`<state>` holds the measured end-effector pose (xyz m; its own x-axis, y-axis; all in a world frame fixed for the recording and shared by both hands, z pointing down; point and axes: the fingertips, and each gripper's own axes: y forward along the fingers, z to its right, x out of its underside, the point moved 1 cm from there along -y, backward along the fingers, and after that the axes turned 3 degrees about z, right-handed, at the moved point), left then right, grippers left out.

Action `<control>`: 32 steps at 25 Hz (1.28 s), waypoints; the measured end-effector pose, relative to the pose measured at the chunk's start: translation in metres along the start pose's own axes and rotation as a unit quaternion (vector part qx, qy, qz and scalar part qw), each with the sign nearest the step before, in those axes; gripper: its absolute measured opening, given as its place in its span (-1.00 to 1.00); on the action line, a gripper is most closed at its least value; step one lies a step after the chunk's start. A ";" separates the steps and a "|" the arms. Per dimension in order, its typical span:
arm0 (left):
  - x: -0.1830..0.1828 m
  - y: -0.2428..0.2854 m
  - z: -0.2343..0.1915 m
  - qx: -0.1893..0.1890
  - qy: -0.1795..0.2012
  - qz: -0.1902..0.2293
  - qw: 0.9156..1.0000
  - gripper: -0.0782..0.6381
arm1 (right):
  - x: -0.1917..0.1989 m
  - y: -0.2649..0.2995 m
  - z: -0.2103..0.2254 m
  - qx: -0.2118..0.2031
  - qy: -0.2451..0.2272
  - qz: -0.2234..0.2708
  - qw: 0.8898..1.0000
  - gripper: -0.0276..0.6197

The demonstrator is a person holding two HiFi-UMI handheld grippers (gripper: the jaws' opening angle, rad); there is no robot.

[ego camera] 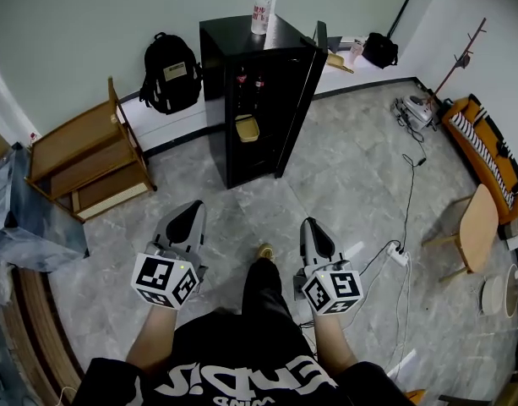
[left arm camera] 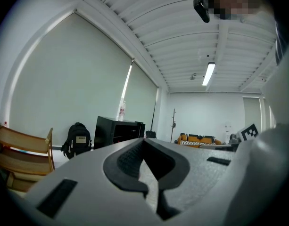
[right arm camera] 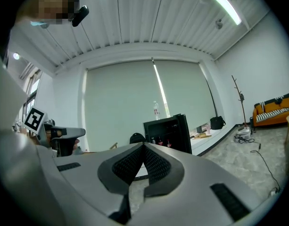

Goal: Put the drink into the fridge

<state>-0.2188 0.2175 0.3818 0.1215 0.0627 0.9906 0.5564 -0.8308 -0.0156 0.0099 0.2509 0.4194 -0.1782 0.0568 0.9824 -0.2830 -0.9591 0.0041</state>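
A black fridge (ego camera: 250, 91) stands against the far wall with its door (ego camera: 305, 100) swung open to the right. Small bottles (ego camera: 248, 80) and a yellow item (ego camera: 247, 128) sit on its shelves. A clear drink bottle (ego camera: 261, 8) stands upright on top of it, also seen in the left gripper view as the bottle (left arm camera: 121, 109) and in the right gripper view as the bottle (right arm camera: 156, 109). My left gripper (ego camera: 193, 206) and right gripper (ego camera: 310, 223) are held low over the floor, well short of the fridge. Both are shut with nothing between the jaws.
A black backpack (ego camera: 167, 73) leans on the wall left of the fridge, beside a wooden shelf (ego camera: 89, 159). On the right are a power strip with its cable (ego camera: 400, 256), a wooden stool (ego camera: 478, 227) and an orange sofa (ego camera: 487, 155). Grey floor lies between me and the fridge.
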 end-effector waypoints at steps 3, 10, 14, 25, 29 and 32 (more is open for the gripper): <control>-0.002 0.029 -0.011 -0.001 0.001 0.006 1.000 -0.78 | -0.001 0.031 0.016 -0.004 -0.002 -0.005 1.000 -0.85; -0.016 0.113 -0.046 -0.028 0.002 0.008 1.000 -0.78 | -0.019 0.115 0.061 -0.026 0.004 -0.015 1.000 -0.85; -0.027 0.172 -0.052 -0.035 -0.007 0.014 0.999 -0.78 | -0.042 0.159 0.096 -0.042 -0.001 -0.013 0.999 -0.85; -0.045 0.301 -0.066 -0.067 -0.002 0.029 0.997 -0.78 | -0.064 0.269 0.177 -0.082 -0.004 -0.035 0.996 -0.85; -0.048 0.322 -0.077 -0.088 0.004 0.030 0.996 -0.78 | -0.067 0.296 0.186 -0.097 0.004 -0.033 0.995 -0.85; -0.054 0.334 -0.087 -0.095 0.002 0.030 0.995 -0.78 | -0.067 0.313 0.191 -0.096 0.010 -0.033 0.995 -0.85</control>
<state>-0.1110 -0.1113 0.3352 0.1457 0.0081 0.9893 0.3826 -0.9226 -0.0488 0.1129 -0.1063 0.3903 -0.1710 0.1251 0.9773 -0.4686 -0.8828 0.0310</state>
